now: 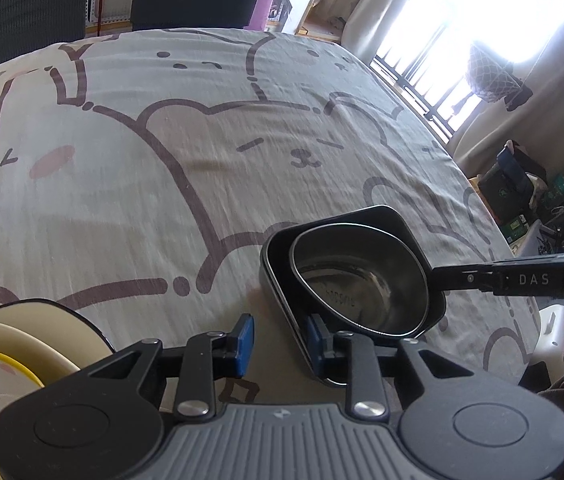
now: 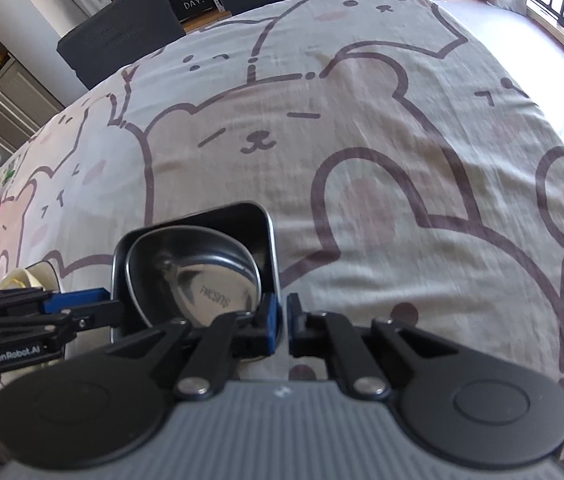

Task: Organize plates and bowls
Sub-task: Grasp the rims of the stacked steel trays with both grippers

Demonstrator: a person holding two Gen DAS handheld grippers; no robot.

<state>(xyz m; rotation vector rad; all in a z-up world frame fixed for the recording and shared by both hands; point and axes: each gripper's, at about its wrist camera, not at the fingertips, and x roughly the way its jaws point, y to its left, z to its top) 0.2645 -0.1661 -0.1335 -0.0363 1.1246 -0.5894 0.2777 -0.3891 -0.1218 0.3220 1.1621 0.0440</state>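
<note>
A: Location of the bowl (image 2: 206, 280)?
B: Nested in a black square tray (image 2: 266, 236) on the tablecloth (image 2: 361, 128) (shiny steel).
A: Grippers?
B: Right gripper (image 2: 282, 320) clamps the tray's wall; left gripper (image 1: 278, 338) straddles it, open.

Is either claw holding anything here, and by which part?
The right claw is shut on the black square dish at its near right rim. The left claw straddles the opposite rim, not visibly pressing.

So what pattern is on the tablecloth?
Cartoon bears outlined in brown on the pale tablecloth, clearest in the right wrist view.
</note>
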